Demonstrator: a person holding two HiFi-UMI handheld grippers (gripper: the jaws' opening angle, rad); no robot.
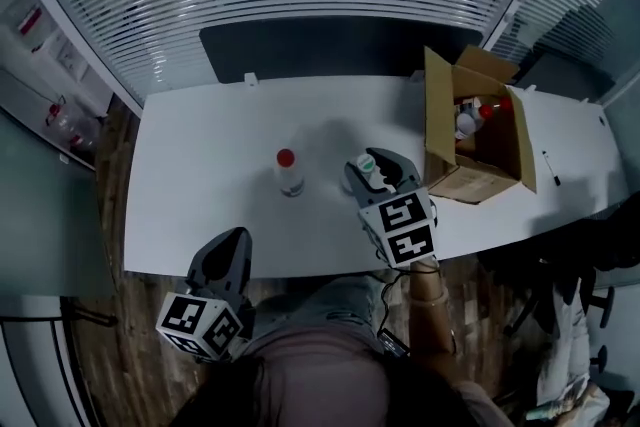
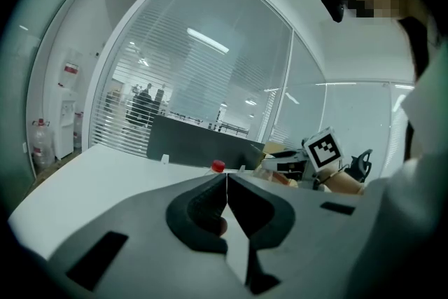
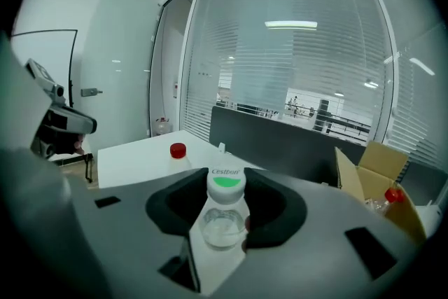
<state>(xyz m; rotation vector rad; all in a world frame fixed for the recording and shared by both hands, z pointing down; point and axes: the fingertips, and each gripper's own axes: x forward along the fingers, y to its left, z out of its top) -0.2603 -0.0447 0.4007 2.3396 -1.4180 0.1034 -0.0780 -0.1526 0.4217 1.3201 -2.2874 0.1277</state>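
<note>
- Green-capped bottle (image 3: pixel 225 210), clear and with a white cap marked in green, sat between the jaws of the right gripper (image 3: pixel 225 187), which were closed against its sides just below the cap.
- From the head view, that gripper and its bottle were over the middle of the white table (image 1: pixel 200 185); whether the bottle's base rested on the tabletop could not be told.
- A red-capped bottle (image 1: pixel 288 173) stood upright on the table just to the left of the right gripper, apart from it.
- To the right, an open cardboard box (image 1: pixel 441 105) stood near the gripper, with more bottles (image 1: pixel 468 121) inside it, one of them red-capped.
- A pen (image 1: pixel 551 167) lay on the table beyond the box.
- The left gripper (image 2: pixel 226 194) had its jaws pressed together with nothing between them, held low off the table's near edge, well apart from both bottles.
- A dark panel (image 1: pixel 310 50) ran along the table's far side, before a glass wall with blinds.
</note>
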